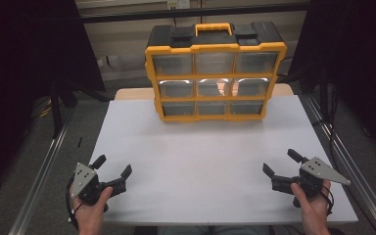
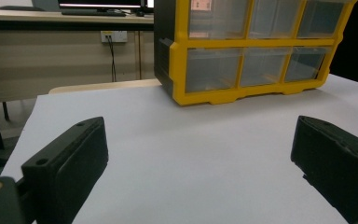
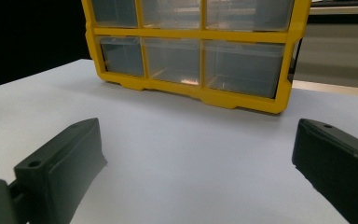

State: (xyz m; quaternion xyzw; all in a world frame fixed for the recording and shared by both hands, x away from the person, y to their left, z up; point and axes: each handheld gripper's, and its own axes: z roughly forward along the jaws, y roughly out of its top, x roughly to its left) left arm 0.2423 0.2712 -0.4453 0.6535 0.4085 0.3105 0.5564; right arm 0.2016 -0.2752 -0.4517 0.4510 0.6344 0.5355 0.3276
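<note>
A yellow and black drawer organizer (image 1: 214, 73) with clear drawers in three rows stands upright at the far middle of the white table (image 1: 205, 161). My left gripper (image 1: 112, 165) rests low at the near left, held by a hand, its jaws wide apart with nothing between them. My right gripper (image 1: 282, 162) mirrors it at the near right, also open and empty. In the left gripper view the organizer (image 2: 251, 51) sits ahead to the right; in the right gripper view the organizer (image 3: 191, 51) is straight ahead. All drawers look shut.
A wooden tabletop edge (image 1: 132, 93) shows behind the white surface. Metal rails (image 1: 44, 166) run along both sides of the table. A desk with a wall socket (image 2: 113, 36) stands beyond in the left gripper view.
</note>
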